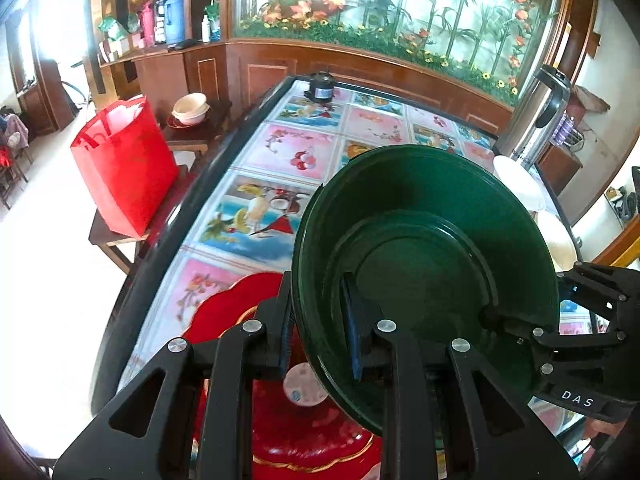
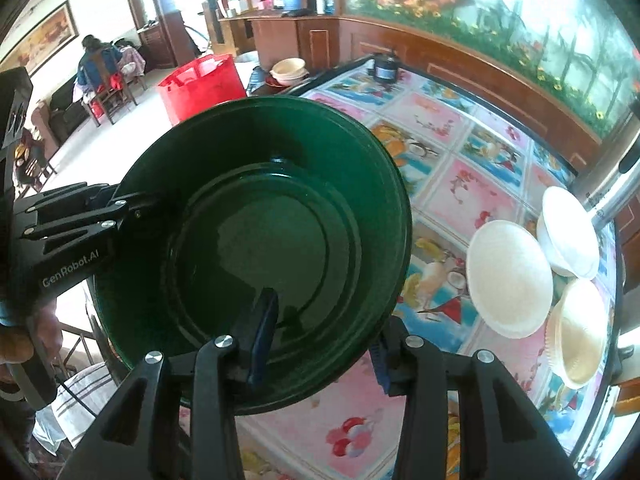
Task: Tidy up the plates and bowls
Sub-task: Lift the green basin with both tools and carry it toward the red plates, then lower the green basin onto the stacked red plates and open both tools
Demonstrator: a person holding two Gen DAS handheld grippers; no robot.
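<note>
A dark green bowl [image 1: 420, 240] [image 2: 260, 240] hangs tilted above the table. My left gripper [image 1: 320, 330] [image 2: 132, 208] is shut on its rim, one pad inside and one outside. At the opposite rim is my right gripper [image 2: 320, 350] [image 1: 496, 316]. One of its fingers is inside the bowl and the other outside, and they stand wider than the wall, so it is open around the wall. A red scalloped plate [image 1: 240, 312] lies on the table below the bowl. A white bowl [image 2: 568, 232], a pale plate [image 2: 508, 280] and a cream bowl [image 2: 580, 332] sit near the table's right edge.
The table [image 2: 460, 160] wears a colourful fruit-print cloth. A steel thermos [image 1: 536, 120] stands at its right, a black jar [image 1: 320, 88] at its far end. A red bag [image 1: 124, 168] and cream bowls [image 1: 190, 108] rest on low stools at the left. A person [image 2: 96, 64] sits far off.
</note>
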